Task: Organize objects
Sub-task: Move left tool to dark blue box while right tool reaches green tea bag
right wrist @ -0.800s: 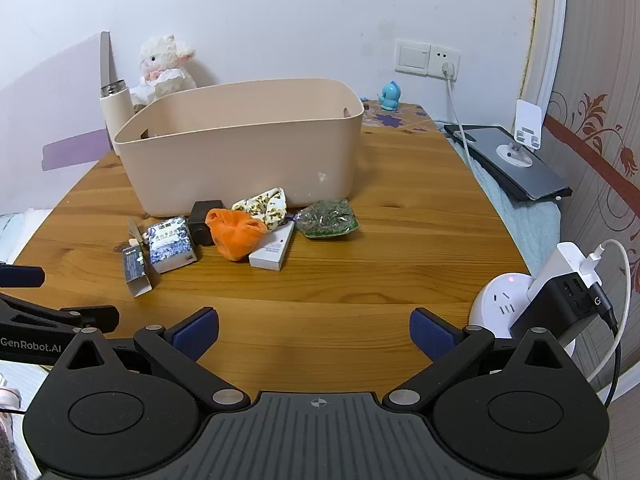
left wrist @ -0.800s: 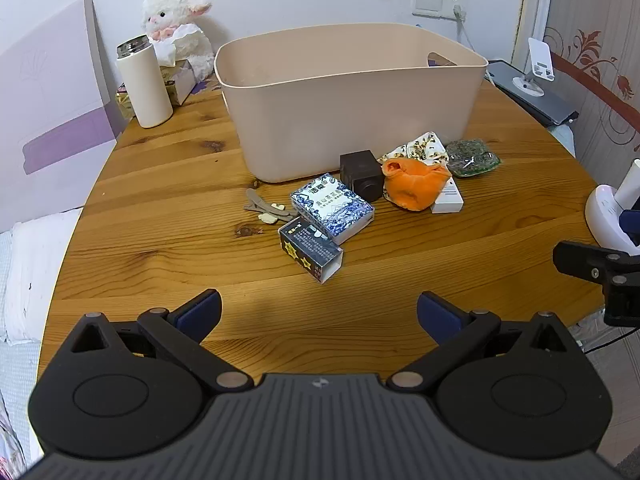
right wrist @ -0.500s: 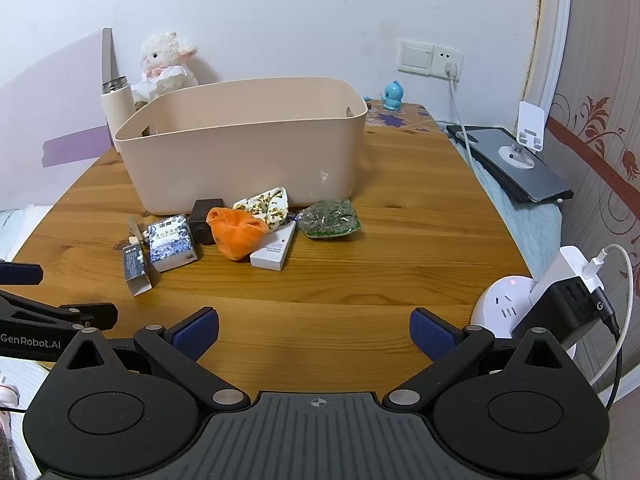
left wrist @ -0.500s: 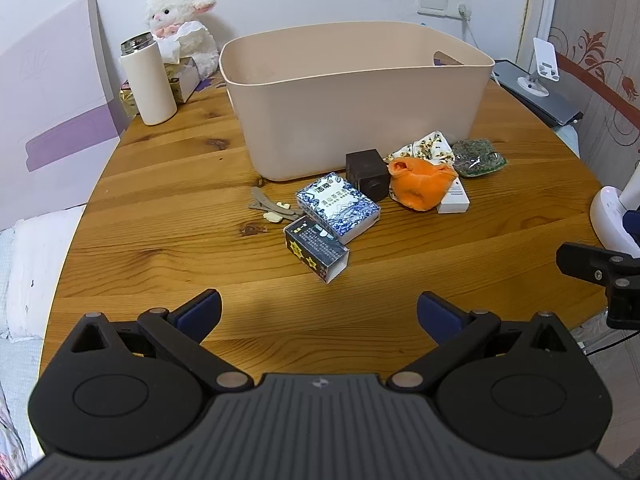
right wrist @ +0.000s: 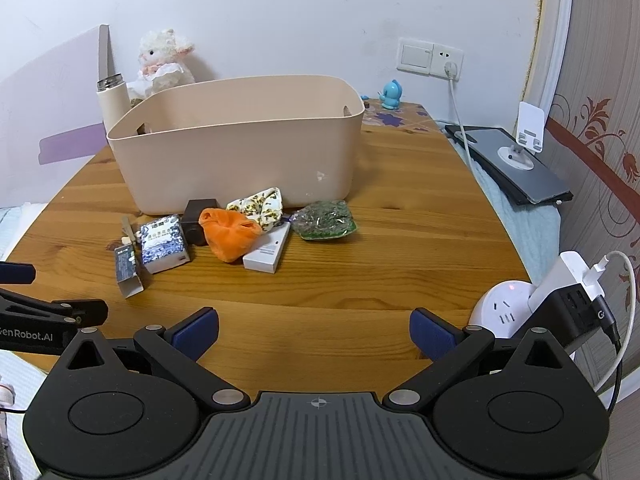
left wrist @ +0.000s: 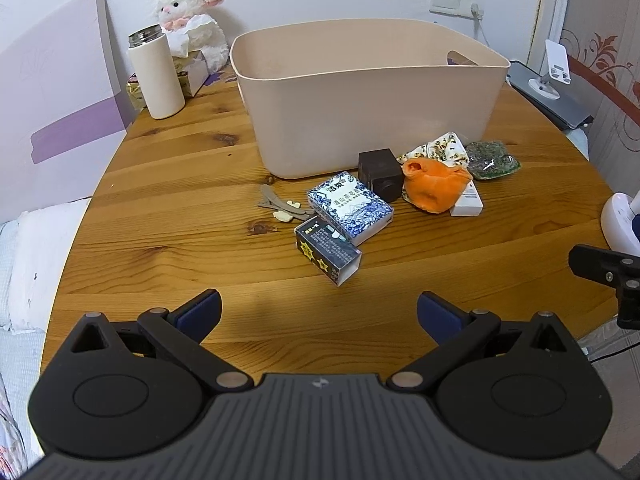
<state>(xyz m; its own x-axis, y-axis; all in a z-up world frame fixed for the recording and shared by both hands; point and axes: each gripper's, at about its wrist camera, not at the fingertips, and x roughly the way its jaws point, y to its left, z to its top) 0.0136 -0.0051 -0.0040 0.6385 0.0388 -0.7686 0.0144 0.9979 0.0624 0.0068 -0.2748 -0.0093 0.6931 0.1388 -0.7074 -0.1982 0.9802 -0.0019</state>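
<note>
A beige plastic bin stands on the round wooden table. In front of it lie a black star-marked box, a blue-and-white patterned box, a dark cube, an orange cloth, a floral cloth, a green packet, a white box and hair clips. My left gripper is open and empty, near the front edge. My right gripper is open and empty, to the right of it.
A white flask, a tissue box and a plush lamb stand at the back left. A power strip with plugs sits at the table's right edge. A tablet with a phone stand lies off the table's right side.
Both grippers have moved slightly forward toward the objects; the bin and the pile look a little nearer. Both stay open. Nothing on the table has moved.
</note>
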